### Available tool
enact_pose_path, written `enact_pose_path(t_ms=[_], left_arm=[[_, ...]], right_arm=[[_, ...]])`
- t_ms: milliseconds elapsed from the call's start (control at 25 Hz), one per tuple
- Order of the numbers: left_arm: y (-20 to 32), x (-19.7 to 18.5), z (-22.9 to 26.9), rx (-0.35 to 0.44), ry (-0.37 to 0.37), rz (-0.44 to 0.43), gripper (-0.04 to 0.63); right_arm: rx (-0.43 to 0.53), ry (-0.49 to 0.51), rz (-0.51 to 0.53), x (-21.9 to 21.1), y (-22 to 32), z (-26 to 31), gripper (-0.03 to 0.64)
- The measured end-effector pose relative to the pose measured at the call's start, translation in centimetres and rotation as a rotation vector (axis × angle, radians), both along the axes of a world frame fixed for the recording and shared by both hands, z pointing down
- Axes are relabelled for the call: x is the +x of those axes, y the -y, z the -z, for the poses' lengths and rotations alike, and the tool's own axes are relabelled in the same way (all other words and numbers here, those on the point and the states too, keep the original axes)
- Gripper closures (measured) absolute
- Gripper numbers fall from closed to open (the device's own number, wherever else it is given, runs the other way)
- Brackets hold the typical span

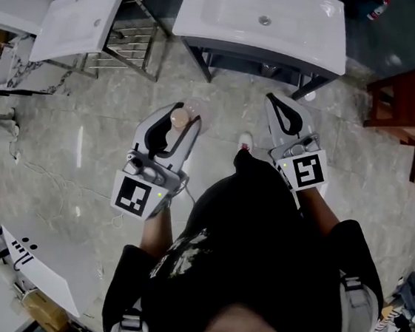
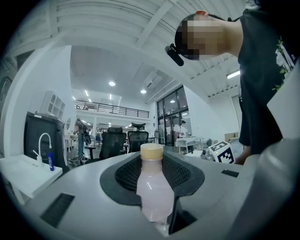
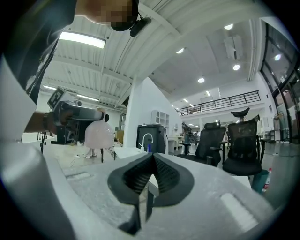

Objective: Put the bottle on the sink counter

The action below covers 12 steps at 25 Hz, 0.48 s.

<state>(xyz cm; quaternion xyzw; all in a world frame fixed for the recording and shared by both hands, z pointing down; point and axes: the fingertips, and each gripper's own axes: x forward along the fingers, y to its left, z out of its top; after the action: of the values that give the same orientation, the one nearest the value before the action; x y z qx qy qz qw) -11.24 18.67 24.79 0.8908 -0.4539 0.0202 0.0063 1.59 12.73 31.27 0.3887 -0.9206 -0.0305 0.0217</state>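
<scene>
bottle (image 2: 152, 187): upright, cap up, gripped between the left gripper's pads
left gripper (image 1: 185, 116): partly open, jaws pressed on the bottle body, points level
right gripper (image 1: 273, 99): jaws together, empty, alongside
sink counter (image 1: 320, 57): ahead of left gripper, slightly right, well apart
next (judged): carry forward, set down upright

Place: a big open hall, part office, part test lab.
Floor: pale marble-look tiles (image 1: 85, 133), with loose cables lying on them.
Test rigs: a white sink (image 1: 326, 41) stands free on the open floor. A second sink (image 1: 79, 17) sits on a bare metal frame (image 1: 128, 45).
Office signs: black swivel chairs (image 2: 112, 143).
Building: high white ceiling with round lights (image 2: 111, 83), a railed mezzanine (image 2: 112, 108) and a tall glass wall (image 2: 169, 115).
</scene>
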Motion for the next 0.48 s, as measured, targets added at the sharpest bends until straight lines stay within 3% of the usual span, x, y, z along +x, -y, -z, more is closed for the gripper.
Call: enact_pose_path(t_ms=[480], left_arm=[[8.2, 1.9, -0.1, 0.02, -0.007, 0.06, 0.446]], right_arm=[[0.03, 0.01, 0.07, 1.4, 8.1, 0.3, 0.621]])
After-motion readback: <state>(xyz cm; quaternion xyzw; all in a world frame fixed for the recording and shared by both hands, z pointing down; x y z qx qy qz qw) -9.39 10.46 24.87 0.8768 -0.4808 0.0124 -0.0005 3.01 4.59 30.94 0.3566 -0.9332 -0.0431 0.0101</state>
